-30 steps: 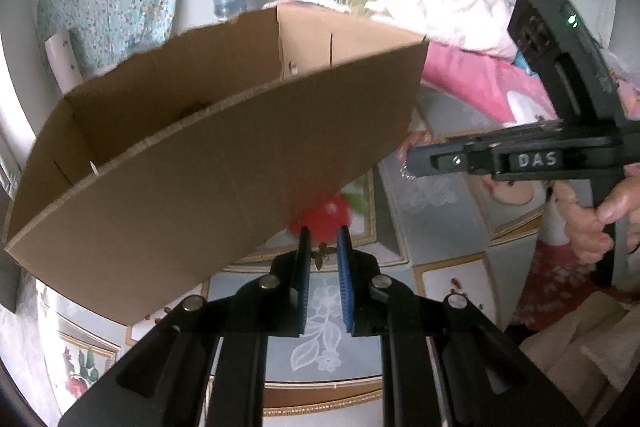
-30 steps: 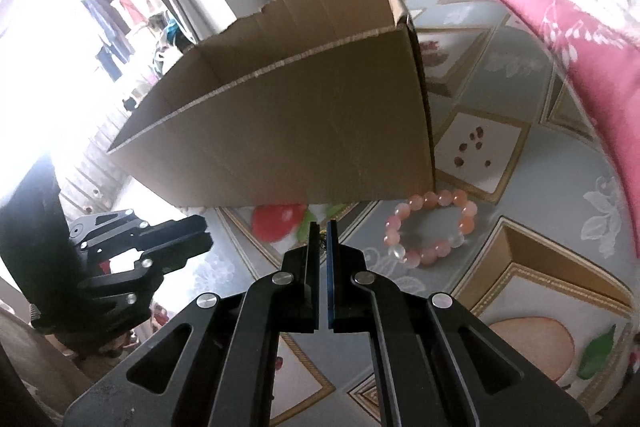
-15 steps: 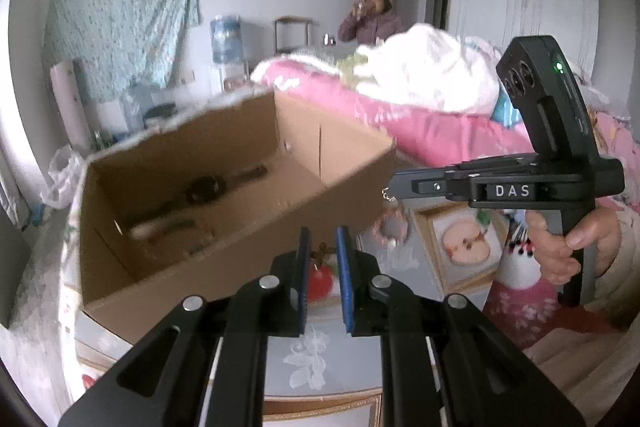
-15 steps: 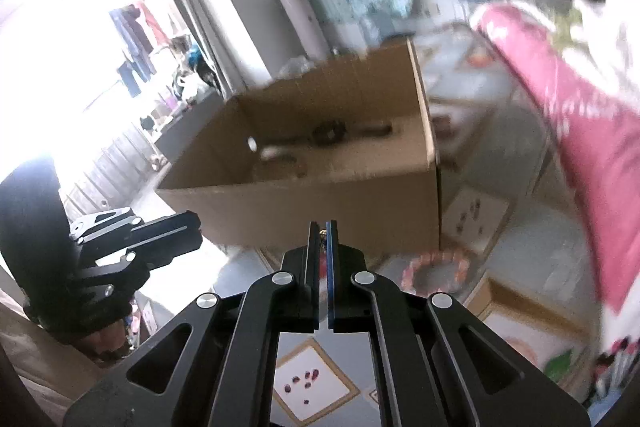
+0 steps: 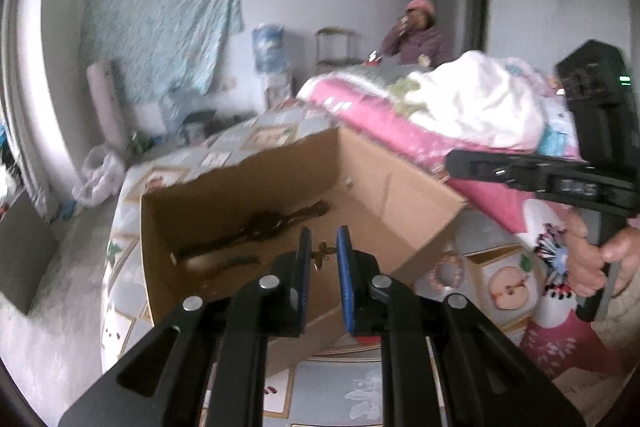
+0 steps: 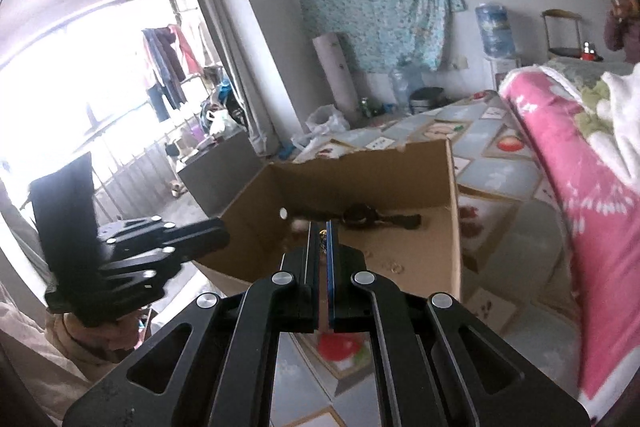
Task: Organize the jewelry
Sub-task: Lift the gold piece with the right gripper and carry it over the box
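Observation:
An open cardboard box [image 5: 400, 203] stands on the patterned cloth, seen from above its near rim. A dark watch [image 5: 264, 227] lies on its floor, also in the right wrist view as the watch [image 6: 360, 215]. My left gripper [image 5: 322, 233] is shut on a small gold ornament [image 5: 322, 254], which hangs in the narrow gap over the box's near wall. My right gripper [image 6: 322, 227] is shut, with a tiny gold piece [image 6: 322, 235] pinched at its tips, above the box [image 6: 256, 203]. A pink bead bracelet [image 5: 442, 273] lies on the cloth right of the box.
A rolled pink blanket [image 5: 400, 131] with white bedding runs along the right of the box. Small pale rings [image 6: 396, 269] lie on the box floor. A person in a pink cap [image 5: 416, 35] sits at the back. The floor drops off at left [image 5: 40, 307].
Both grippers have risen with their gold pieces. The box's outer wall filled the views before; now both look over its rim at the watch inside. The bracelet has stayed on the cloth.

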The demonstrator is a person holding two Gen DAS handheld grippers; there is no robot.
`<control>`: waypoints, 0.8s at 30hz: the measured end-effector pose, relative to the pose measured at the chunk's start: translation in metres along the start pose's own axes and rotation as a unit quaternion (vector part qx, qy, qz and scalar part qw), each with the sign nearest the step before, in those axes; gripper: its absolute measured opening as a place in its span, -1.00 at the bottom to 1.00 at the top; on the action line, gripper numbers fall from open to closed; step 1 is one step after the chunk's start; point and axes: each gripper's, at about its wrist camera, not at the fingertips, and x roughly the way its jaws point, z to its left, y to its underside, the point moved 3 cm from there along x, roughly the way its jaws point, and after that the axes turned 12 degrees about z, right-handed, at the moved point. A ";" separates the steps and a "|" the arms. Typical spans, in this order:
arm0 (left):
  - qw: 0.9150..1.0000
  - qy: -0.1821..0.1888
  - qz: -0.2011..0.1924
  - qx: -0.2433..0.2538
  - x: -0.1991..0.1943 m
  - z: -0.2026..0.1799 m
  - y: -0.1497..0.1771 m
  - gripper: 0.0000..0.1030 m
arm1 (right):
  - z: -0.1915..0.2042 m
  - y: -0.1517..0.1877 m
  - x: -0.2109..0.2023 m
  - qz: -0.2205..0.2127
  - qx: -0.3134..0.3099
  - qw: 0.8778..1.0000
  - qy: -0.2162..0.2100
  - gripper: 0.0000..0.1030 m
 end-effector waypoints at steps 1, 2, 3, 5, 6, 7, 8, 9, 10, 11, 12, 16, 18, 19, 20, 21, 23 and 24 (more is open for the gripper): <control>1.000 -0.004 0.009 -0.006 0.004 0.003 -0.002 -0.76 | -0.001 -0.002 0.003 0.002 0.000 1.000 -0.002 -0.98; 1.000 -0.006 0.020 -0.014 0.010 0.008 -0.004 -0.76 | -0.002 -0.003 0.007 0.005 0.001 1.000 -0.004 -0.98; 0.999 -0.009 0.030 -0.020 0.015 0.011 -0.006 -0.76 | -0.003 -0.005 0.011 0.008 0.002 1.000 -0.004 -0.98; 0.998 -0.020 0.049 -0.032 0.027 0.018 -0.010 -0.76 | -0.005 -0.010 0.016 0.011 0.004 1.000 -0.006 -0.98; 0.998 -0.025 0.055 -0.034 0.029 0.021 -0.011 -0.76 | -0.006 -0.012 0.018 0.013 0.005 1.000 -0.008 -0.98; 0.997 -0.034 0.062 -0.036 0.033 0.024 -0.012 -0.76 | -0.006 -0.013 0.022 0.016 0.005 1.000 -0.010 -0.98; 0.996 -0.038 0.066 -0.037 0.036 0.025 -0.012 -0.76 | -0.007 -0.015 0.026 0.020 0.004 1.000 -0.008 -0.98; 0.996 -0.040 0.070 -0.039 0.038 0.026 -0.013 -0.76 | -0.007 -0.015 0.029 0.023 0.003 1.000 -0.007 -0.98; 0.995 -0.043 0.075 -0.041 0.041 0.028 -0.014 -0.76 | -0.008 -0.016 0.034 0.030 0.004 1.000 -0.006 -0.98; 0.995 -0.049 0.080 -0.043 0.044 0.029 -0.014 -0.76 | -0.009 -0.016 0.037 0.034 0.005 0.999 -0.005 -0.98; 0.994 -0.052 0.082 -0.044 0.046 0.031 -0.014 -0.76 | -0.010 -0.016 0.040 0.038 0.006 0.999 -0.004 -0.98; 0.993 -0.054 0.096 -0.048 0.054 0.036 -0.013 -0.76 | -0.011 -0.015 0.048 0.050 0.010 0.999 0.000 -0.98; 0.992 -0.056 0.100 -0.047 0.057 0.036 -0.013 -0.76 | -0.012 -0.014 0.049 0.054 0.013 0.998 0.001 -0.98; 0.992 -0.057 0.101 -0.047 0.058 0.036 -0.013 -0.76 | -0.012 -0.013 0.050 0.056 0.013 0.998 0.002 -0.98; 0.992 -0.058 0.103 -0.047 0.058 0.036 -0.013 -0.76 | -0.012 -0.012 0.051 0.059 0.014 0.998 0.003 -0.98; 0.992 -0.057 0.104 -0.047 0.059 0.036 -0.013 -0.76 | -0.011 -0.012 0.052 0.061 0.015 0.998 0.004 -0.98; 0.992 -0.057 0.107 -0.047 0.061 0.036 -0.013 -0.76 | -0.011 -0.010 0.053 0.066 0.016 0.998 0.006 -0.98; 0.991 -0.058 0.107 -0.047 0.061 0.035 -0.013 -0.76 | -0.010 -0.010 0.053 0.067 0.017 0.998 0.007 -0.98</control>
